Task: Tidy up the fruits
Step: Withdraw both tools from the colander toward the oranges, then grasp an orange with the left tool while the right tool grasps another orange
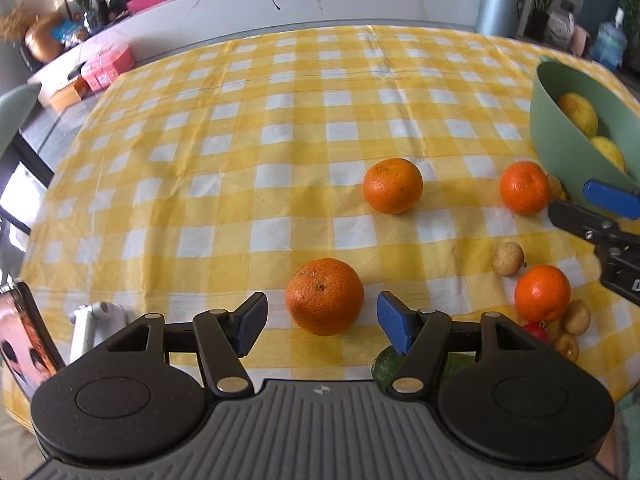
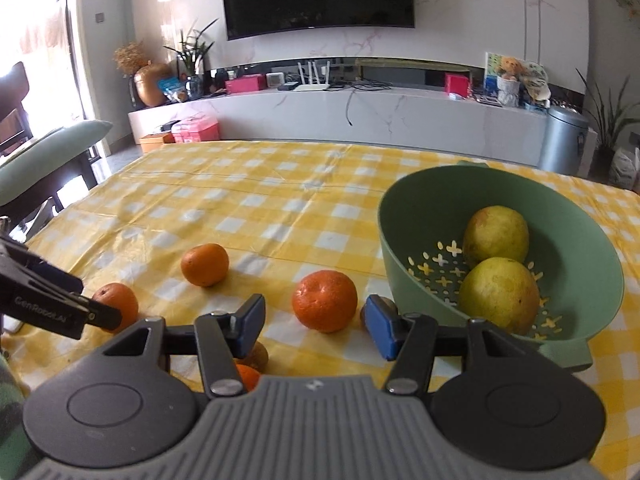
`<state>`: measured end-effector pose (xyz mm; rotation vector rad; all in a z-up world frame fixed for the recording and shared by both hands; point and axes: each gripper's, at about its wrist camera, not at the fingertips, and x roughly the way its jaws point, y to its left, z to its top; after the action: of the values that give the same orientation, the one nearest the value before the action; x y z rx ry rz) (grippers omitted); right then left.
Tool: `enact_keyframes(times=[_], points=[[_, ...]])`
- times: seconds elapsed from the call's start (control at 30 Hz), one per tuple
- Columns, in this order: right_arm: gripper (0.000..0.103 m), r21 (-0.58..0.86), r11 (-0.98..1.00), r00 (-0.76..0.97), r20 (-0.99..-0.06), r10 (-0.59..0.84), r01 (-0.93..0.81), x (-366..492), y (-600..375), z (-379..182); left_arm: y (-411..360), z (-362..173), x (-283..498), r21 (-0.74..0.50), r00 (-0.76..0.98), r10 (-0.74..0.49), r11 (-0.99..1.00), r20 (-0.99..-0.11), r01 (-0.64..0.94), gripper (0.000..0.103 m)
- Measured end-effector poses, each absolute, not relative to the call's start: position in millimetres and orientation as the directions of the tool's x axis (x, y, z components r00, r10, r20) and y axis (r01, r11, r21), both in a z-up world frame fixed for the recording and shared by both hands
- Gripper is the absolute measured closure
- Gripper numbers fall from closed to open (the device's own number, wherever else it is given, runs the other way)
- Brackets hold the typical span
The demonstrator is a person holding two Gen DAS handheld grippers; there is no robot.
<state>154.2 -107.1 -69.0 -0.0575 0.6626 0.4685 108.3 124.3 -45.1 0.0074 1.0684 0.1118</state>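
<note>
My left gripper [image 1: 323, 314] is open over the yellow checked cloth. An orange [image 1: 324, 296] lies between its blue pads with a gap on each side. My right gripper [image 2: 316, 322] is open too, around another orange [image 2: 324, 300] that neither pad touches; this orange [image 1: 524, 188] lies beside the green colander bowl [image 2: 400, 240]. Two yellow-green pears [image 2: 498, 296] rest in the bowl. More oranges [image 1: 393, 186] [image 1: 542, 294] lie loose on the cloth. Small brown fruits [image 1: 508, 259] are scattered at the right.
A green fruit [image 1: 390, 364] and a red one [image 1: 536, 330] are partly hidden behind my left gripper's right finger. A phone [image 1: 24, 340] on a white stand [image 1: 92, 328] stands at the table's near left corner. A green chair [image 2: 48, 156] is beside the table's left edge.
</note>
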Motion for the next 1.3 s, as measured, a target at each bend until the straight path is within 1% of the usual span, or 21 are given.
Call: enact_keyframes(times=[0.2, 0.27, 0.33, 0.5, 0.57, 0.77, 0.83, 0.97, 1.1, 1.17, 1.23, 1.3], points=[[0.049, 0.07, 0.907, 0.712, -0.596, 0.372, -0.416, 159, -99, -74, 134, -49, 108, -0.019, 0.48, 0.043, 0.992, -0.876, -0.124, 0.028], [0.049, 0.058, 0.91, 0.713, -0.602, 0.359, -0.41, 161, -96, -76, 135, -52, 109, -0.034, 0.478, 0.032, 0.991, -0.878, -0.128, 0.03], [0.051, 0.043, 0.915, 0.718, -0.605, 0.343, -0.401, 164, -94, -78, 135, -54, 110, -0.043, 0.477, 0.025, 0.99, -0.878, -0.131, 0.032], [0.052, 0.007, 0.904, 0.719, -0.603, 0.345, -0.428, 163, -83, -80, 135, -56, 111, -0.04, 0.479, 0.032, 0.989, -0.877, -0.14, 0.038], [0.052, -0.031, 0.902, 0.728, -0.602, 0.327, -0.431, 163, -78, -81, 136, -56, 112, -0.046, 0.482, 0.033, 0.987, -0.876, -0.151, 0.04], [0.052, -0.085, 0.895, 0.731, -0.614, 0.299, -0.438, 166, -69, -86, 136, -60, 115, -0.047, 0.472, 0.037, 0.985, -0.881, -0.165, 0.043], [0.053, -0.106, 0.895, 0.734, -0.617, 0.282, -0.433, 166, -65, -88, 134, -61, 117, -0.032, 0.47, 0.049, 0.986, -0.881, -0.163, 0.048], [0.054, -0.113, 0.897, 0.728, -0.632, 0.266, -0.426, 169, -60, -93, 130, -61, 117, -0.007, 0.474, 0.067, 0.988, -0.878, -0.152, 0.049], [0.054, -0.152, 0.896, 0.74, -0.629, 0.237, -0.416, 169, -54, -96, 128, -62, 117, 0.007, 0.477, 0.075, 0.99, -0.876, -0.142, 0.049], [0.056, -0.176, 0.895, 0.745, -0.631, 0.217, -0.409, 170, -52, -98, 127, -62, 116, 0.012, 0.478, 0.078, 0.99, -0.875, -0.139, 0.049], [0.064, -0.2, 0.895, 0.751, -0.631, 0.195, -0.4, 171, -50, -99, 127, -62, 116, 0.014, 0.479, 0.078, 0.991, -0.874, -0.136, 0.049], [0.064, -0.191, 0.897, 0.749, -0.632, 0.198, -0.398, 172, -52, -98, 127, -62, 116, 0.014, 0.48, 0.078, 0.991, -0.874, -0.136, 0.05]])
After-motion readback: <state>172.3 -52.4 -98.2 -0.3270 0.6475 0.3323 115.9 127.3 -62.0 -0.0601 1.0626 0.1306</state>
